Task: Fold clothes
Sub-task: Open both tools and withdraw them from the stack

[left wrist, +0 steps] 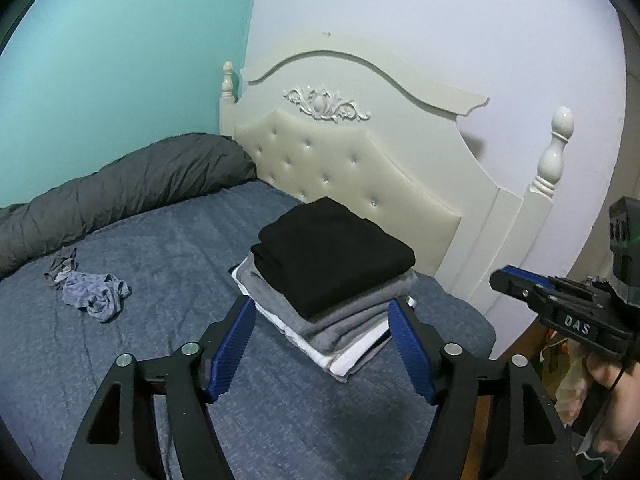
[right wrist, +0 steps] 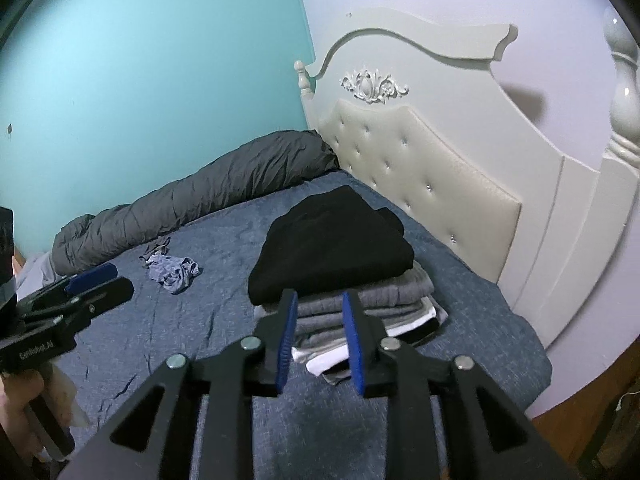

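A stack of folded clothes [left wrist: 332,276] sits on the blue bed near the headboard, a black garment [left wrist: 332,254] on top, grey and white ones below. It also shows in the right wrist view [right wrist: 340,264]. A crumpled blue-grey garment [left wrist: 94,292] lies loose to the left, also seen in the right wrist view [right wrist: 172,270]. My left gripper [left wrist: 322,308] is open and empty, just before the stack. My right gripper [right wrist: 320,300] is open and empty, also just before the stack. The right gripper appears from the side in the left wrist view [left wrist: 516,282]; the left gripper appears in the right wrist view [right wrist: 100,280].
A rolled dark grey duvet [left wrist: 120,192] lies along the teal wall. The cream tufted headboard [left wrist: 360,168] with a white post [left wrist: 554,152] stands behind the stack. The bed's corner edge [left wrist: 480,332] drops to a wooden floor on the right.
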Available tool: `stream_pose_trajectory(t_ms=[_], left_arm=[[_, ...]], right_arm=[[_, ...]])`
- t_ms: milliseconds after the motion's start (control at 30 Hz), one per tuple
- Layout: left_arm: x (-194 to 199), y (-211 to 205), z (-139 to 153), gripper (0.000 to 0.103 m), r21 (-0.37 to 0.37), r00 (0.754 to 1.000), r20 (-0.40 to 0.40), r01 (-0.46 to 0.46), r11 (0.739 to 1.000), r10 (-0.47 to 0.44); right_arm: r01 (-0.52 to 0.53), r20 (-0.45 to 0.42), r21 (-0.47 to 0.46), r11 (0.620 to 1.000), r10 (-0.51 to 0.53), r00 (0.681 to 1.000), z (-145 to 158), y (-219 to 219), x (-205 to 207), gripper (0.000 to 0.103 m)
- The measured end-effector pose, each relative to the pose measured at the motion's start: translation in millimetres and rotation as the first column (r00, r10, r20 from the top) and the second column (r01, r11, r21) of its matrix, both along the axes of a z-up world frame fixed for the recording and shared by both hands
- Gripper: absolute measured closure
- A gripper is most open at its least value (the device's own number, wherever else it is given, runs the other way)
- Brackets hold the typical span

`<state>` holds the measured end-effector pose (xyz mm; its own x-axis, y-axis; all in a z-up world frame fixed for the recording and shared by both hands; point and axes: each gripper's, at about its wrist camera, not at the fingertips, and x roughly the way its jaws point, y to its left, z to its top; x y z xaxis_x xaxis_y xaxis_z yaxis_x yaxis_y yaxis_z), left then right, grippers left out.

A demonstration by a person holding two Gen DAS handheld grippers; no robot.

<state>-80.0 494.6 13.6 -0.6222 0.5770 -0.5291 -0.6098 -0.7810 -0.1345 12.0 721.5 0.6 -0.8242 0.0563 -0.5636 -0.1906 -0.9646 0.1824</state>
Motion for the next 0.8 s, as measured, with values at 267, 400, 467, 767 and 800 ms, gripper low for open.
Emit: stream_pose_trajectory(t_ms=[267, 400, 467, 767, 800], left_arm=[[21.2, -14.9, 4.7, 0.022, -0.003, 1.0, -0.013, 0.005, 1.0, -0.005], [32.0, -20.2, 8.3, 0.016, -0.002, 0.999, -0.03, 0.015, 1.0, -0.015], [36.6, -22.9, 10.0, 0.016, 0.0, 0.999, -0.036, 0.017, 1.0, -0.017], [56.5, -39.1, 11.4, 0.009, 0.008, 0.998, -0.052, 0.028, 1.0, -0.027], [58.4, -41.0, 10.5, 0.009, 0.009, 0.998, -0.051, 0.029, 1.0, -0.029]], right_arm=[[0.027, -0.027, -0.003, 1.0, -0.027, 0.999, 5.5, -19.8, 27.7, 0.065], [0.034, -0.042, -0.011, 0.999, -0.035, 0.999, 9.7, -29.1, 40.6, 0.063], [0.042, -0.044, -0.006, 0.999, -0.042, 0.998, 11.4, -34.4, 47.6, 0.061], [0.067, -0.052, 0.012, 0.998, -0.066, 0.996, 13.9, -56.8, 76.8, 0.05], [0.069, -0.051, 0.007, 0.998, -0.069, 0.996, 13.2, -58.7, 80.0, 0.049]])
